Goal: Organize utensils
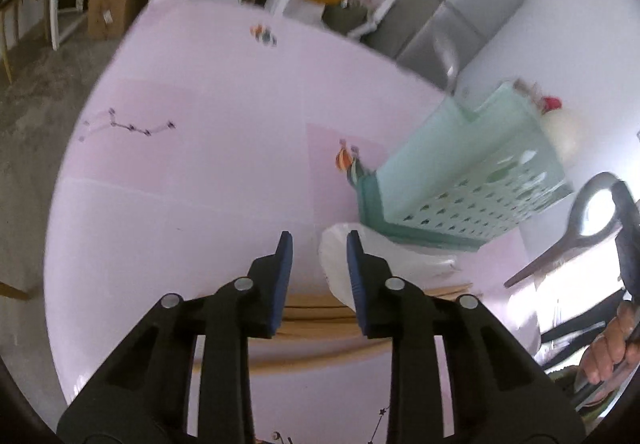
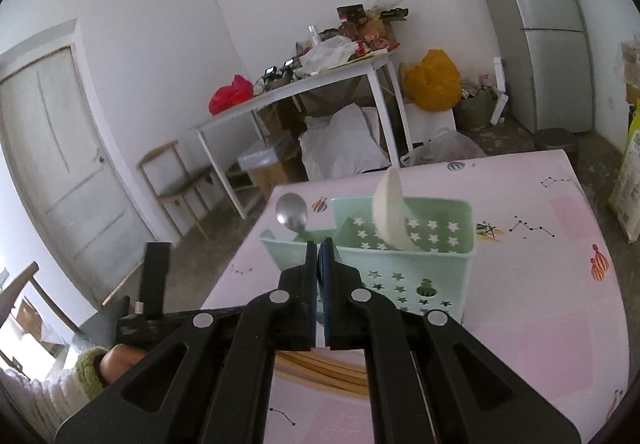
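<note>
My right gripper (image 2: pixel 319 244) is clamped on a shiny steel spoon (image 2: pixel 292 212) at eleven o'clock above the mint-green perforated plastic caddy (image 2: pixel 400 276) on the pink desk (image 2: pixel 540 304), my left gripper (image 1: pixel 319 240) narrowly parted over wooden chopsticks (image 1: pixel 316 314)

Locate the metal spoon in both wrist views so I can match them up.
Left wrist view: the metal spoon is at the far right edge, bowl up, beside the mint green utensil caddy.
Right wrist view: the spoon is just left of centre, its bowl sticking up above the shut right hand-held gripper.
Shared landmark: the caddy, in front of the silver fridge.
</note>
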`<state>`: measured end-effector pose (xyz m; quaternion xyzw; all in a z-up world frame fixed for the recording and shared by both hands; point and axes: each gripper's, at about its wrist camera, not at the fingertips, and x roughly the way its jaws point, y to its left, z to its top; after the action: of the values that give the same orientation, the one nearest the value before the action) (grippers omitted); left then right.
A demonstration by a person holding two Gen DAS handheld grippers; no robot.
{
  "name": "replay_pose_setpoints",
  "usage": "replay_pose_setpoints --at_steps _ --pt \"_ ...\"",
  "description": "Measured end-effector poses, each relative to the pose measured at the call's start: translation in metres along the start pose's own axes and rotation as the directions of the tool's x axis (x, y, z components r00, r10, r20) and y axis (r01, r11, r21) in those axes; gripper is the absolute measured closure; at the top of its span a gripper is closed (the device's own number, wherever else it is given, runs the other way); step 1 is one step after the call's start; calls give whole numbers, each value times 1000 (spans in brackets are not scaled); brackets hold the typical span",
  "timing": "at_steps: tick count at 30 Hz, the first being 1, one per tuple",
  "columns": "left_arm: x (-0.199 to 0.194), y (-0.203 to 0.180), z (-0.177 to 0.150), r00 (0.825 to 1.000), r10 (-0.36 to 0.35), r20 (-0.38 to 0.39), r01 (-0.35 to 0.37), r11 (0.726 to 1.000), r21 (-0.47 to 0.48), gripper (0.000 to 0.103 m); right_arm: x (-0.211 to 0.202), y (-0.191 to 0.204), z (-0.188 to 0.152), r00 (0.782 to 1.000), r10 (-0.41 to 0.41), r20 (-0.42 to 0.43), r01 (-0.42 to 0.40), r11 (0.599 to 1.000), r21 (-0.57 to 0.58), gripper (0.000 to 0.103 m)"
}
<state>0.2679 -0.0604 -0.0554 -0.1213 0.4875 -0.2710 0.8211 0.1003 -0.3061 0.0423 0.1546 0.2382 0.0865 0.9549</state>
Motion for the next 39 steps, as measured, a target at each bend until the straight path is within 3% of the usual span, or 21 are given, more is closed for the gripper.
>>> replay_pose_setpoints --at_steps 4,7,12,20,30,39 --pt "18 2 1 996 -16 -86 12 999 -40 80 0 -8 -1 1000 7 8 -7 1000 14 101" --pt "21 -1 -2 995 -20 -94 15 998 -54 81 0 -13 -2 1000 12 11 -12 1000 24 101" --pt "26 -3 -8 995 -12 -102 6 998 -55 94 -4 -22 -5 1000 16 14 -16 999 44 101" --pt "-12 -12 -8 1000 -26 11 26 999 -20 98 -18 -27 -3 999 4 52 -8 998 64 101" --pt "-67 -26 -19 987 -66 143 66 998 4 102 -50 -24 18 990 5 144 -12 999 45 101" --pt "-100 -26 -36 977 -43 210 37 999 34 102 -69 -10 59 958 124 259 -134 991 19 101"
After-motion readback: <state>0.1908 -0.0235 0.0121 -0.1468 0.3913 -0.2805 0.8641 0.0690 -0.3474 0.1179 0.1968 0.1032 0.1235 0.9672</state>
